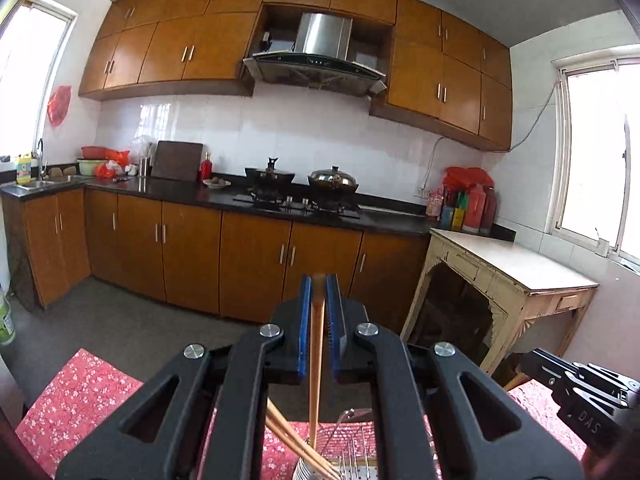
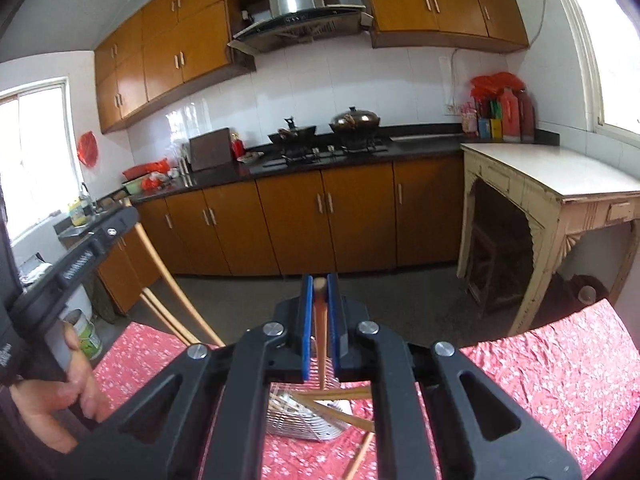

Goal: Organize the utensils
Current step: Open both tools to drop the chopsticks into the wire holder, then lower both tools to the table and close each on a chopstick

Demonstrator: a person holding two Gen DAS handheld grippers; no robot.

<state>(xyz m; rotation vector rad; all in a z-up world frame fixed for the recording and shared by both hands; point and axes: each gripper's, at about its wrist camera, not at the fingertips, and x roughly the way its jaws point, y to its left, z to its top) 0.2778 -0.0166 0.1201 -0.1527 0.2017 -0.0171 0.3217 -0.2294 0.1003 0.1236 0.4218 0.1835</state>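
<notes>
Two grippers, one chopstick each, above a metal utensil rack.
Left gripper (image 1: 319,280) and right gripper (image 2: 320,280): jaws narrow, chopstick (image 1: 316,360) (image 2: 321,344) between blue pads, slanting down toward rack (image 2: 308,420) on red cloth (image 2: 540,380).

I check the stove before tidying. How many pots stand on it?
2. A black pot on the left burner and a lidded steel pot on the right burner. None seems hidden.

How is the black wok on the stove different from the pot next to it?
The black wok is dark and matte; the shiny domed metal pot is reflective. The wok's lid has a tall black handle, the pot's a small round knob. In both views the wok sits on the left burner, the pot on the right. Both are lidded.
</notes>
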